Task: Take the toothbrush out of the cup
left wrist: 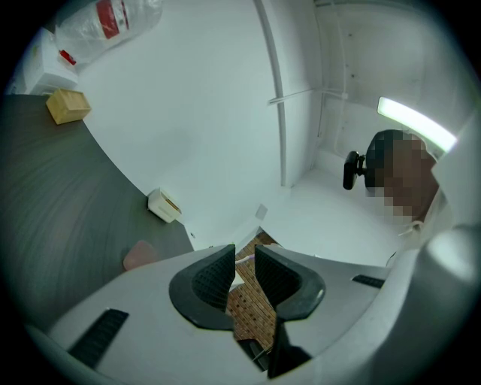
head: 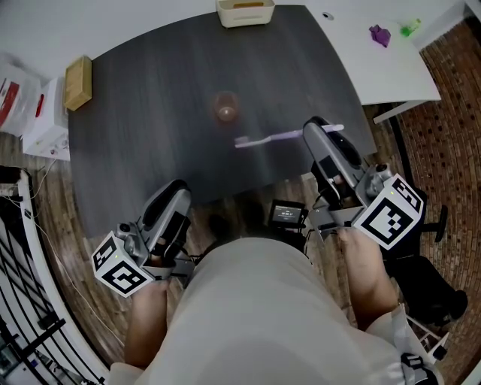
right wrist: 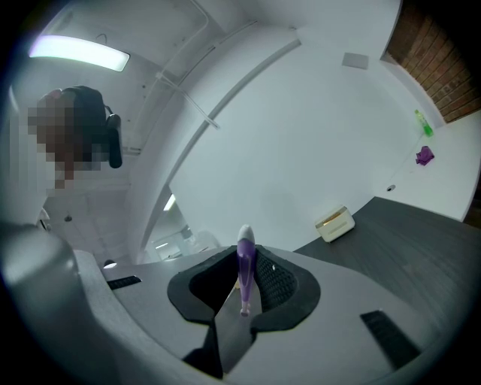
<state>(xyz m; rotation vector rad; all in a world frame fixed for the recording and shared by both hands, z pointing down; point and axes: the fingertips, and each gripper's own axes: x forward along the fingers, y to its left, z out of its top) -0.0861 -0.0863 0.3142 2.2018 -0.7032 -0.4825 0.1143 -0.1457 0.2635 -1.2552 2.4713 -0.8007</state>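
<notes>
Hovering at the near left, the left gripper point(head: 174, 197) is pointing about level, its fingers standing a narrow gap apart around nothing. On the dark table point(head: 150, 150) the cup point(head: 225, 106) is standing upright, too blurred to show its contents. To the right, the right gripper point(head: 319, 126) is pinching the toothbrush point(head: 274, 137), which is lying level outside the cup, pale tip pointing left.

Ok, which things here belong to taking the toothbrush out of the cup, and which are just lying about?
Job:
- purple plastic toothbrush, clamped in the right gripper
- translucent pinkish cup on the dark table

Lying about:
- tan rectangular block
- cream open box
- small purple object and small green object on the white table
</notes>
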